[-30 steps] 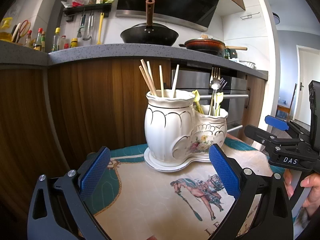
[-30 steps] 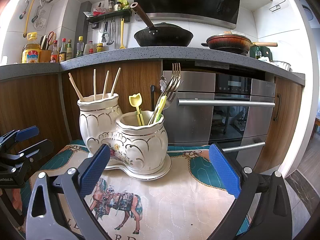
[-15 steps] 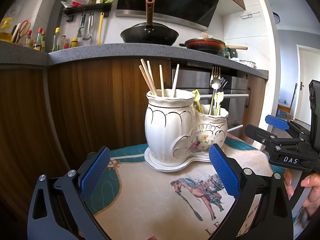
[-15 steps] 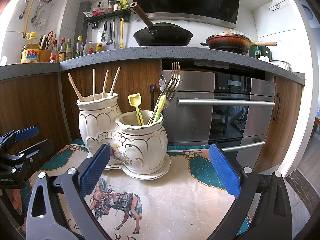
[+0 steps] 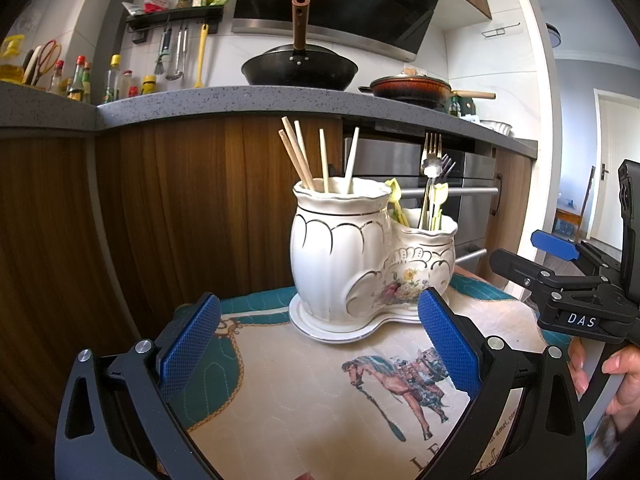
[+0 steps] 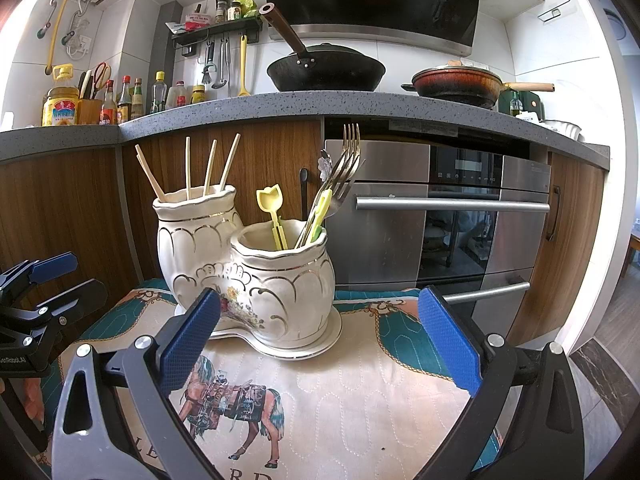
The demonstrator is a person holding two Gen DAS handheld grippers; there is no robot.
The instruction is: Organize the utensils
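Standing upright, chopsticks (image 5: 320, 160) and forks (image 6: 344, 168) point upward in holder (image 6: 248, 264).

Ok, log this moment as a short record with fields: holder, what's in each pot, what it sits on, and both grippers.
holder: white ceramic double utensil holder, two joined pots on one base
taller pot: chopsticks, upright
shorter pot: forks, yellow tulip-topped picks
surface: quilted cloth with a horse print
left gripper: open, empty, short of the holder
right gripper: open, empty, short of the holder
loose utensils on cloth: none visible
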